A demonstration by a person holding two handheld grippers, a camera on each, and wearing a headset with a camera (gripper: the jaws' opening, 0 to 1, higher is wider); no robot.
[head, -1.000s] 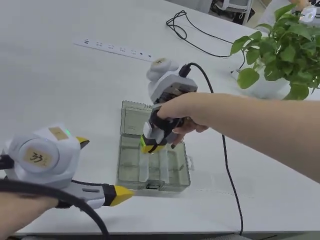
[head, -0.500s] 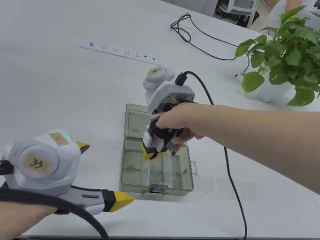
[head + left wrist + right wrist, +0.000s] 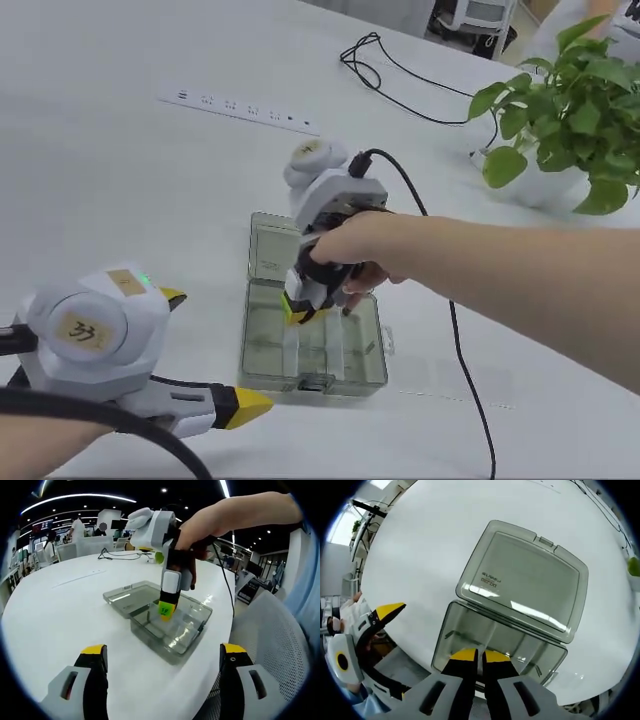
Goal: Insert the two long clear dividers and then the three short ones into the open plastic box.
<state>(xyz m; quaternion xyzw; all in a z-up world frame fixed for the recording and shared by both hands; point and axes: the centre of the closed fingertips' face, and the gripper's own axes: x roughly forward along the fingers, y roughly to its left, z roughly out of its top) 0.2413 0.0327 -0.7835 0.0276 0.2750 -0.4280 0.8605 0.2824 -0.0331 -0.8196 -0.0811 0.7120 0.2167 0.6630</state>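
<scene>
Box sits open on the bench, with its lid lying flat behind the tray at the hinge. Right claw is directly over the box and points down, held by a hand wrapped round its body. Its yellow tips are dipped into the tray near the hinge end, on the half of the box away from the plant. In the right gripper view the jaws are together with only a thin slit between them; can't tell if a clear strip is pinched there. Two long clear dividers are in the tray, side by side, running from the hinge side to the latch side. The right claw is right over the one further from the plant. Left claw is held beside the box, on the side away from the plant and nearer the person. Its jaws are wide apart with nothing between them, and in the left gripper view the box lies ahead between the two tips. Faint clear flat pieces lie on the bench just beside the box on the plant side, too faint to identify. Black cable runs from the right claw's body past that same side of the box. Power strip lies well beyond the lid.
</scene>
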